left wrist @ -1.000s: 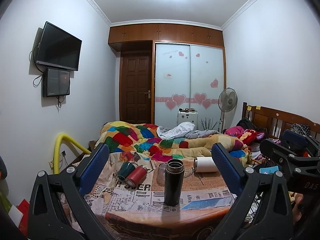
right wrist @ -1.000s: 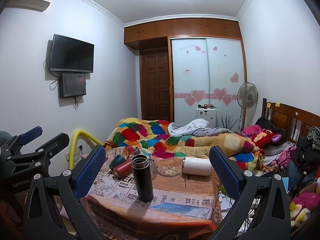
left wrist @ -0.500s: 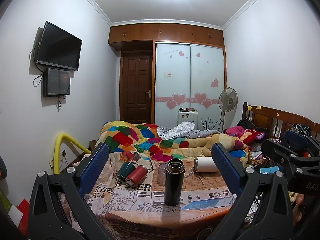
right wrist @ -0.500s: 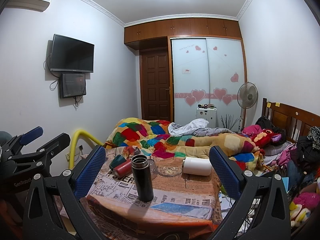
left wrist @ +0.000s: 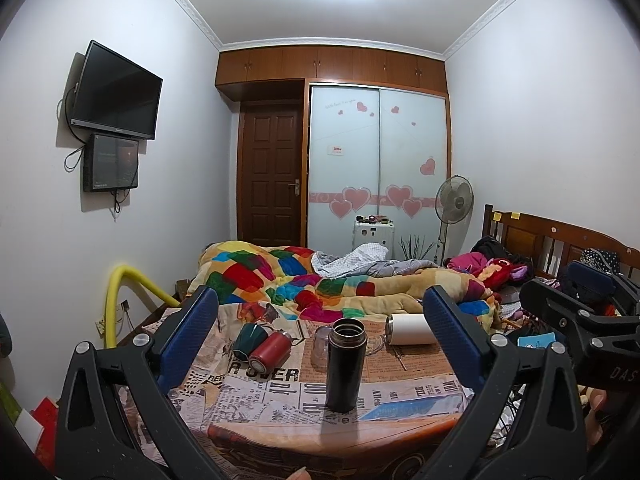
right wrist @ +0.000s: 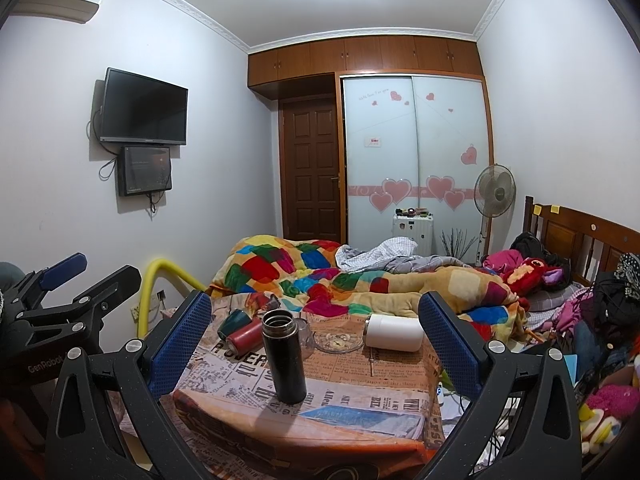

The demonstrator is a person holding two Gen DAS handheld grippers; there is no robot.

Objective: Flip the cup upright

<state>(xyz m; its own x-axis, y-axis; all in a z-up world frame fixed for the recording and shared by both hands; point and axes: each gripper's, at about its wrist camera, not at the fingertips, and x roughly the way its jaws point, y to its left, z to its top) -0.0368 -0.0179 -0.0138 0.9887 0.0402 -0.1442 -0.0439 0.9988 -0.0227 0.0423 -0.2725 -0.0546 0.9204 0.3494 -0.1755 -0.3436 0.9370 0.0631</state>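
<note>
A black flask (left wrist: 345,364) (right wrist: 284,355) stands upright with its mouth open near the front of the newspaper-covered table (left wrist: 260,400) (right wrist: 360,396). A red flask (left wrist: 270,352) (right wrist: 245,336), a dark green cup (left wrist: 250,335) (right wrist: 234,320) and a white cup (left wrist: 410,324) (right wrist: 394,332) lie on their sides behind it. A clear glass (left wrist: 320,345) stands mouth down. My left gripper (left wrist: 320,344) and right gripper (right wrist: 316,344) are open and empty, held back from the table's front edge.
A glass ashtray (right wrist: 338,342) sits mid-table. A bed with a patchwork quilt (left wrist: 312,280) lies behind the table. A yellow tube (left wrist: 120,288) stands at the left wall, a headboard (right wrist: 580,236) and clutter at the right.
</note>
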